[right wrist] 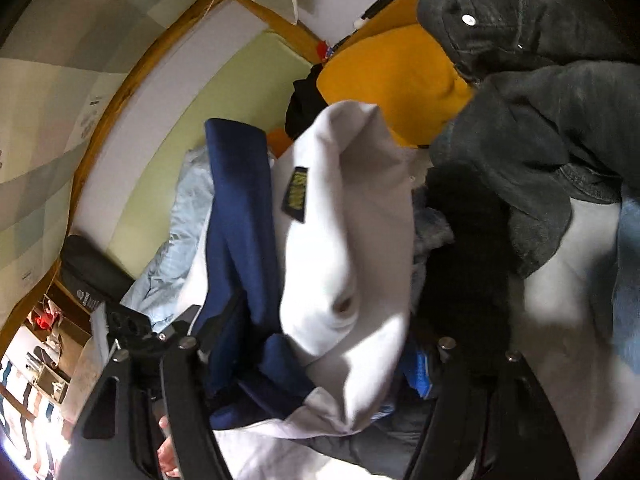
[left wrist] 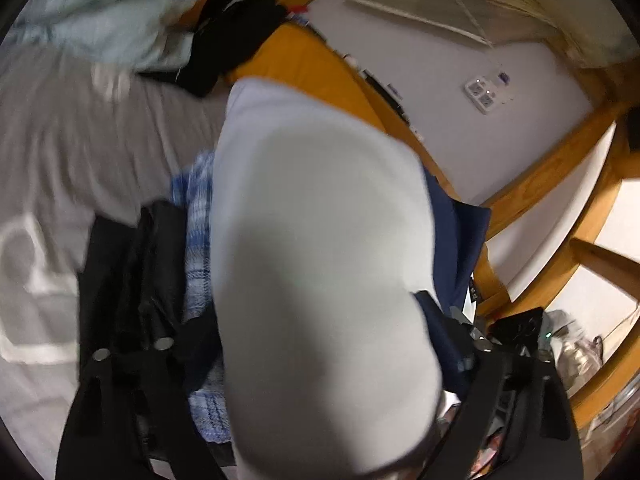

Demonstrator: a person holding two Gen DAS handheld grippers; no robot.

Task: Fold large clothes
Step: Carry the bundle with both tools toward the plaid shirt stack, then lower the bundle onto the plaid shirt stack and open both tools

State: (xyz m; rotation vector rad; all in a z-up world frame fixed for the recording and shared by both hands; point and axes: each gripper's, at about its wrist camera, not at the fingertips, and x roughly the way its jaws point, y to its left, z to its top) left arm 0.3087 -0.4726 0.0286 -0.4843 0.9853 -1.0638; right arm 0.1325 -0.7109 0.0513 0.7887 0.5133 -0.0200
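Here we are over the bed [left wrist: 80,128], and the big white garment [left wrist: 320,240] fills the middle of the left wrist view, a broad pale fold bulging between the two fingers of the left tongs [left wrist: 304,332]. Those fingers stand wide on either side of the white cloth, and I cannot tell whether their pads press on it. Just left of the white garment there's a blue-checked cloth [left wrist: 196,216]; on its right edge, a navy panel [left wrist: 456,240]. Beyond it lies an orange pillow [left wrist: 304,60], with a black garment [left wrist: 232,36] and pale blue bedding [left wrist: 112,12] further up the grey sheet.

From the right wrist, the white garment [right wrist: 348,248] bunches between the fingers of the right tongs [right wrist: 316,344], carrying a small dark label with yellow lettering [right wrist: 295,194]. The fingers are apart with the cloth between them; whether they pinch it I cannot tell. A dark grey denim garment [right wrist: 532,120] is heaped right of it, the navy panel [right wrist: 240,216] just left.
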